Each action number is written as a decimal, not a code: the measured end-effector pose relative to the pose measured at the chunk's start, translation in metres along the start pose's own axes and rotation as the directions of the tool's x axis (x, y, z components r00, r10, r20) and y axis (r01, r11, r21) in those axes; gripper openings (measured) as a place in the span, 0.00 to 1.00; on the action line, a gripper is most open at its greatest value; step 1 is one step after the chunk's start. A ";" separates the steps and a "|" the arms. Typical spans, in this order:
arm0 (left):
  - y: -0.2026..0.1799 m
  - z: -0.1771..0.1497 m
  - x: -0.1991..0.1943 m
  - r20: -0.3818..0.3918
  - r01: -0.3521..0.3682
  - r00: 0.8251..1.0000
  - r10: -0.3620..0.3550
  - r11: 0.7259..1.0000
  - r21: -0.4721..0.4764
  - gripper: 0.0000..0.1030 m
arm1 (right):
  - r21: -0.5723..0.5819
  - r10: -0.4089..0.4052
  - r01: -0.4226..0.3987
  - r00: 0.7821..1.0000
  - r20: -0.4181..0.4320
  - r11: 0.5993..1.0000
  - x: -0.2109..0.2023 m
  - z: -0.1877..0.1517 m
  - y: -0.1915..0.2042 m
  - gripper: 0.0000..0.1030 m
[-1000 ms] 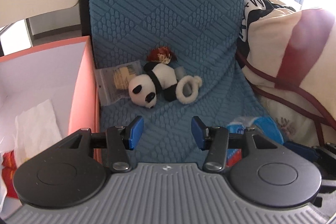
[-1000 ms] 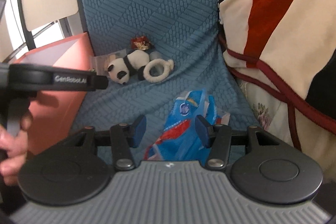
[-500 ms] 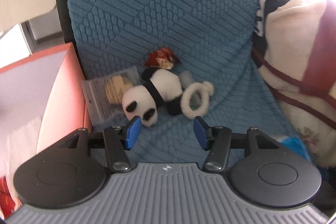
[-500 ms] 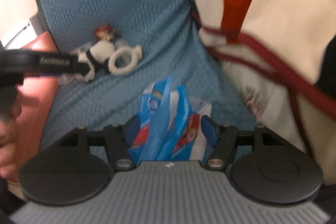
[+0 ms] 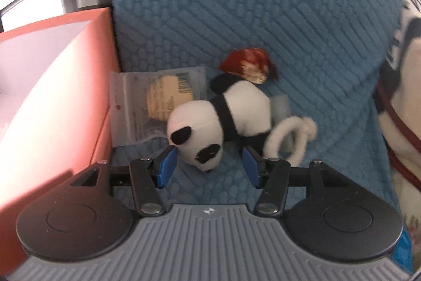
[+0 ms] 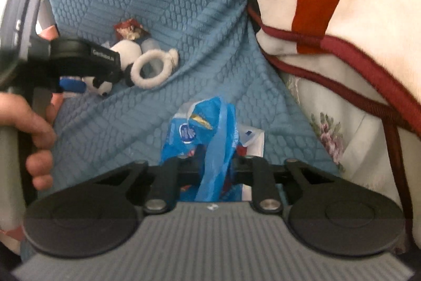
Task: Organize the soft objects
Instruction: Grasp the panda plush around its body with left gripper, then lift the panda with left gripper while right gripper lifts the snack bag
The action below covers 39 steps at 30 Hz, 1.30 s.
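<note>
Left wrist view: you've brought your left gripper (image 5: pixel 208 165) down and in on the panda plush (image 5: pixel 221 120); a second ago it lay well ahead at 12 o'clock, now its head sits just at the blue pads (image 5: pixel 166 165), roughly between the tips. Jaws stand apart, nothing pinched yet, gap about as before. The panda lies on the blue textured cover (image 5: pixel 263 17), on top of a clear packet (image 5: pixel 155 102), with a red-brown wrapper (image 5: pixel 247 65) touching it at 1 o'clock and a white ring (image 5: pixel 286 136) beside it at 3 o'clock. The orange box (image 5: pixel 60 86) is at 9 o'clock, just beside the packet; probably where the plush goes. So this side reads as lined up, grasp not made. Right wrist view: your right gripper (image 6: pixel 210 170) was open around the blue plastic bag (image 6: pixel 205 128) half a second ago; now the jaws are closing, drawn in on the bag's bunched film, which fills the narrow gap and hides the pads. It looks clamped, so the bag seems ready to lift. Your left hand (image 6: pixel 31 128) with its gripper shows at 9 o'clock, reaching the panda at 11 o'clock. Patterned bedding (image 6: pixel 355 44) piles up at 2 o'clock.
</note>
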<state>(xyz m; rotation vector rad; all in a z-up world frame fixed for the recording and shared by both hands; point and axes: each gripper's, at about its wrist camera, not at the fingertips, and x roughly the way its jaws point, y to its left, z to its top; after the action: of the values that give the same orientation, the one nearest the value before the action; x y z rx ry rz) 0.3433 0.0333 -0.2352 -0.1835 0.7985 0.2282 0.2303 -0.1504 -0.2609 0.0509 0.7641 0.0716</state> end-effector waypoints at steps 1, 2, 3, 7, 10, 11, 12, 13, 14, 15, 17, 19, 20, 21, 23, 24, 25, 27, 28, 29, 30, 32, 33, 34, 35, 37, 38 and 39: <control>0.001 0.000 0.002 0.007 -0.016 1.000 0.016 1.000 -0.015 0.59 | 0.005 0.000 0.000 1.000 0.003 1.000 0.000 0.001 -0.001 0.15; 0.002 -0.001 0.004 0.012 -0.030 0.999 0.030 0.999 -0.029 0.59 | 0.006 0.000 0.000 1.000 0.003 1.000 0.001 0.002 -0.002 0.15; 0.003 -0.001 0.006 0.015 -0.033 0.999 0.033 0.999 -0.040 0.59 | 0.007 0.000 0.000 1.000 0.003 1.000 0.002 0.002 -0.002 0.15; 0.003 0.000 0.016 0.021 -0.062 0.998 0.062 0.998 -0.031 0.57 | 0.007 0.000 -0.001 1.000 0.007 1.000 0.004 0.002 -0.003 0.15; 0.007 -0.002 0.022 0.024 -0.063 0.998 0.064 0.998 -0.032 0.49 | 0.009 0.001 -0.001 1.000 0.008 1.000 0.003 0.002 -0.002 0.15; 0.008 -0.003 0.023 0.029 -0.053 0.998 0.054 0.998 -0.030 0.49 | 0.010 0.001 -0.001 1.000 0.009 1.000 0.003 0.001 -0.002 0.15; 0.008 -0.004 0.022 0.034 -0.052 0.998 0.053 0.998 -0.029 0.48 | 0.011 0.002 -0.002 1.000 0.009 1.000 0.003 0.002 -0.003 0.15; 0.008 -0.005 0.020 0.039 -0.053 0.998 0.055 0.998 -0.028 0.47 | 0.013 0.001 -0.001 1.000 0.010 1.000 0.004 0.002 -0.003 0.15; 0.008 -0.006 0.019 0.045 -0.052 0.998 0.053 0.998 -0.026 0.47 | 0.014 0.000 0.000 1.000 0.010 1.000 0.005 0.002 -0.002 0.15; 0.008 -0.007 0.017 0.050 -0.052 0.997 0.054 0.998 -0.025 0.47 | 0.014 0.000 0.000 1.000 0.011 1.000 0.005 0.002 -0.002 0.15; 0.008 -0.008 0.010 0.050 -0.047 0.998 0.049 0.998 -0.040 0.47 | 0.015 0.000 0.000 1.000 0.013 1.000 0.005 0.001 -0.002 0.15; 0.007 -0.010 0.001 0.053 -0.042 0.998 0.044 0.998 -0.045 0.47 | 0.016 -0.004 0.003 1.000 0.013 1.000 0.003 0.002 -0.002 0.15; 0.006 -0.011 -0.003 0.054 -0.040 0.998 0.043 0.998 -0.044 0.47 | 0.017 -0.003 0.003 1.000 0.014 1.000 0.002 0.002 -0.001 0.15; 0.006 -0.012 -0.006 0.054 -0.039 0.998 0.041 0.998 -0.042 0.47 | 0.019 -0.003 0.003 1.000 0.015 1.000 0.001 0.002 -0.001 0.15; 0.005 -0.015 -0.013 0.051 -0.040 0.998 0.041 0.999 -0.028 0.47 | 0.028 -0.001 0.001 1.000 0.014 1.000 -0.001 0.004 -0.001 0.15; 0.004 -0.017 -0.015 0.048 -0.039 0.998 0.041 0.999 -0.024 0.47 | 0.033 -0.002 0.002 1.000 0.014 0.999 -0.002 0.004 -0.001 0.15; 0.003 -0.021 -0.021 0.043 -0.034 0.998 0.035 0.999 -0.025 0.47 | 0.038 -0.002 0.002 1.000 0.013 0.999 -0.003 0.005 -0.001 0.15; 0.004 -0.026 -0.028 0.032 -0.021 0.999 0.022 0.999 -0.030 0.47 | 0.044 0.005 -0.006 1.000 0.013 0.999 -0.005 0.006 0.000 0.15; 0.003 -0.029 -0.032 0.032 -0.020 0.999 0.021 0.999 -0.028 0.47 | 0.041 0.009 -0.010 1.000 0.015 0.999 -0.006 0.006 0.000 0.14; 0.003 -0.032 -0.036 0.033 -0.021 0.999 0.022 0.999 -0.024 0.47 | 0.038 0.013 -0.014 1.000 0.016 0.999 -0.007 0.006 0.001 0.14; 0.003 -0.036 -0.038 0.030 -0.017 0.999 0.018 1.000 -0.022 0.47 | 0.039 0.017 -0.018 1.000 0.016 0.999 -0.009 0.006 0.000 0.14; 0.005 -0.042 -0.044 0.012 0.001 1.000 -0.001 1.000 -0.024 0.47 | 0.047 0.025 -0.026 1.000 0.015 0.999 -0.011 0.006 -0.001 0.14; 0.005 -0.044 -0.047 0.006 0.004 1.000 -0.004 1.000 -0.026 0.47 | 0.052 0.031 -0.032 0.999 0.017 0.998 -0.013 0.006 -0.001 0.14; 0.006 -0.047 -0.050 0.003 0.007 1.000 -0.007 1.000 -0.027 0.47 | 0.056 0.037 -0.038 0.999 0.023 0.998 -0.015 0.006 -0.001 0.14; 0.007 -0.050 -0.054 0.001 0.009 1.000 -0.009 1.000 -0.026 0.47 | 0.056 0.042 -0.043 0.999 0.028 0.998 -0.016 0.007 -0.001 0.14; 0.007 -0.054 -0.061 -0.004 0.015 1.000 -0.015 1.000 -0.026 0.47 | 0.052 0.050 -0.052 0.998 0.034 0.997 -0.019 0.006 -0.001 0.14; 0.007 -0.056 -0.064 -0.007 0.020 1.000 -0.021 1.000 -0.024 0.47 | 0.055 0.056 -0.058 0.998 0.031 0.997 -0.020 0.005 -0.002 0.14; 0.007 -0.058 -0.067 -0.009 0.026 1.000 -0.026 0.999 -0.023 0.47 | 0.060 0.060 -0.062 0.998 0.028 0.996 -0.021 0.004 -0.003 0.14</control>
<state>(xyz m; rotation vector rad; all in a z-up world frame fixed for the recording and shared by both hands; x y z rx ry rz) 0.2564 0.0170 -0.2262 -0.2165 0.8030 0.2123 0.2185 -0.1553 -0.2437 0.1327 0.7381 0.1054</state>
